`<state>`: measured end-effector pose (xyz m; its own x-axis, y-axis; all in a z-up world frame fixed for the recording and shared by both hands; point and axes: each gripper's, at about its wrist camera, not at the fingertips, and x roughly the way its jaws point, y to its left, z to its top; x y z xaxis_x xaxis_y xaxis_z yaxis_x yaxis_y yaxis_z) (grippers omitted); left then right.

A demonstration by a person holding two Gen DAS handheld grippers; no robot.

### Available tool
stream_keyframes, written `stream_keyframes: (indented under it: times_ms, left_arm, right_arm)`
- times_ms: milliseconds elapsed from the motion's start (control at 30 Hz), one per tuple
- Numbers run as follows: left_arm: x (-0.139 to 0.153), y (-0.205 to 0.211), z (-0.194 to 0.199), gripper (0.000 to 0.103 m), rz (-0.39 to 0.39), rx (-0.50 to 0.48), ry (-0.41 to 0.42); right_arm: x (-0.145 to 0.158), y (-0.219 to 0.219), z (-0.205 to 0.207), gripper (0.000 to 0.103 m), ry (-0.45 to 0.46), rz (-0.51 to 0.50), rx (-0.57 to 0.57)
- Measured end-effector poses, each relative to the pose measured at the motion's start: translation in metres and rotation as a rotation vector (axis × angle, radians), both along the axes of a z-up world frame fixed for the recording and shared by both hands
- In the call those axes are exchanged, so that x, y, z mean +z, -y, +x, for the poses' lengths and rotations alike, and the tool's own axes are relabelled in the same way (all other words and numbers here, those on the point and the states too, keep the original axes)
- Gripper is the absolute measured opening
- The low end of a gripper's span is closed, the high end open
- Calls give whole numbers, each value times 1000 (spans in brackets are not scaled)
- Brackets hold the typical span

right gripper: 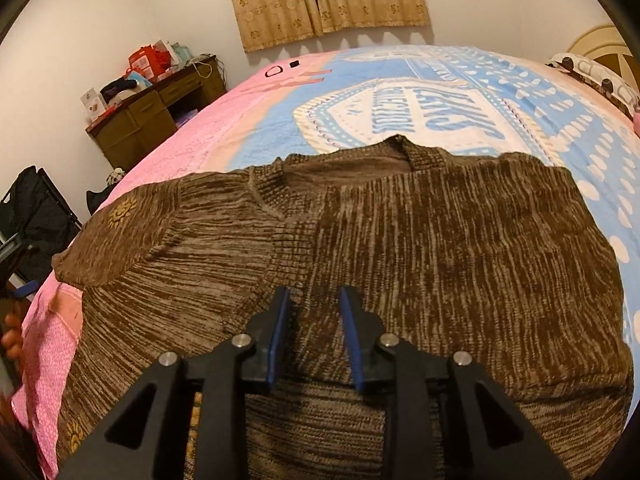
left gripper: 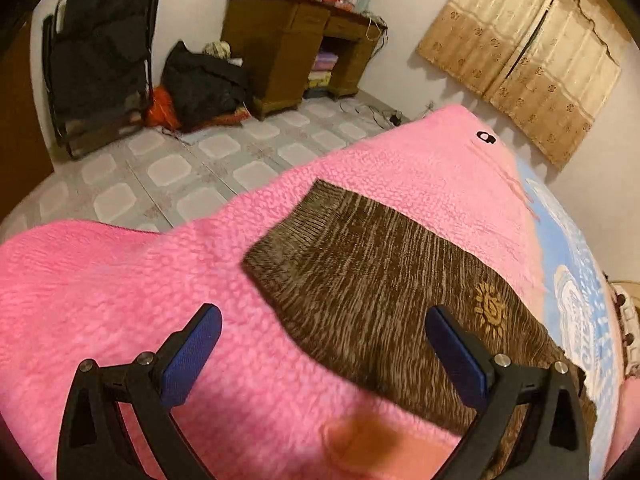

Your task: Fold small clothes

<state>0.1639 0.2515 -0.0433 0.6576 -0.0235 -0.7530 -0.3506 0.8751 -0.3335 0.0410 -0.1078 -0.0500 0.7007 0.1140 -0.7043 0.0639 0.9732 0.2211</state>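
A brown knit sweater (right gripper: pixel 440 248) lies flat on the bed, neck towards the far side. A ribbed cuff (right gripper: pixel 288 248) rests across its chest. One sleeve (left gripper: pixel 360 272), with a gold sun emblem (left gripper: pixel 490 312), stretches out over the pink part of the blanket (left gripper: pixel 100 300). My left gripper (left gripper: pixel 323 314) is wide open just above that sleeve's near edge, nothing between its blue pads. My right gripper (right gripper: pixel 314 294) hovers low over the sweater's middle, its jaws a narrow gap apart. The knit shows flat beneath the gap and is not pinched.
The blanket turns blue and white (right gripper: pixel 400 112) towards the far side, with a pillow (right gripper: pixel 592 72) at the head. Off the bed's edge are a tiled floor (left gripper: pixel 180 168), a wooden desk (left gripper: pixel 288 48), black bags (left gripper: pixel 200 80) and curtains (left gripper: pixel 528 56). A hand (right gripper: pixel 10 336) shows at the left rim.
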Motion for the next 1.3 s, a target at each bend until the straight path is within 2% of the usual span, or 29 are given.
stream_keyframes:
  times_ms: [67, 167, 233, 267, 333, 400, 467, 533, 700, 800, 867, 1000, 1100, 1200, 1233, 1300]
  left_arm:
    - [-9, -2, 4, 97, -27, 19, -10]
    - [-9, -1, 1, 82, 2, 51, 7]
    - [-9, -5, 0, 64, 12, 74, 12]
    - [-11, -8, -2, 59, 10, 92, 16]
    - [-14, -15, -4, 36, -2, 128, 25]
    - [-18, -23, -6, 25, -24, 154, 28]
    - [-17, -26, -7, 21, -38, 148, 30]
    - [-13, -25, -3, 13, -41, 129, 29]
    - [-2, -17, 6, 12, -24, 103, 27]
    - [16, -7, 7, 12, -2, 86, 70]
    - [34, 14, 7, 12, 48, 37, 107]
    - [74, 74, -3, 12, 151, -110, 214]
    - [92, 133, -24, 12, 208, -243, 286]
    - [93, 198, -46, 12, 265, -393, 325]
    - [88, 224, -55, 12, 276, -458, 330]
    - [73, 264, -67, 12, 300, -560, 320]
  right_arm:
    - [0, 0, 0, 33, 1, 3, 4]
    - [0, 0, 1, 34, 1, 4, 7]
    - [0, -1, 1, 35, 2, 5, 8]
    - [0, 0, 1, 35, 2, 6, 9]
    - [0, 0, 1, 36, 3, 9, 10]
    - [0, 0, 1, 36, 5, 10, 11]
    - [0, 0, 1, 37, 6, 13, 11]
    - [0, 0, 1, 37, 6, 13, 11]
    - [1, 1, -1, 37, 15, 5, -4]
    - [5, 5, -6, 39, 47, 10, -35]
    - [8, 10, -10, 40, 72, 29, -45]
    - [23, 27, -29, 41, 142, 79, -140]
    - [33, 39, -45, 49, 165, 101, -187]
    - [44, 51, -66, 54, 179, 69, -234]
    - [44, 55, -72, 59, 181, 69, -245]
    - [45, 65, -84, 62, 181, 78, -272]
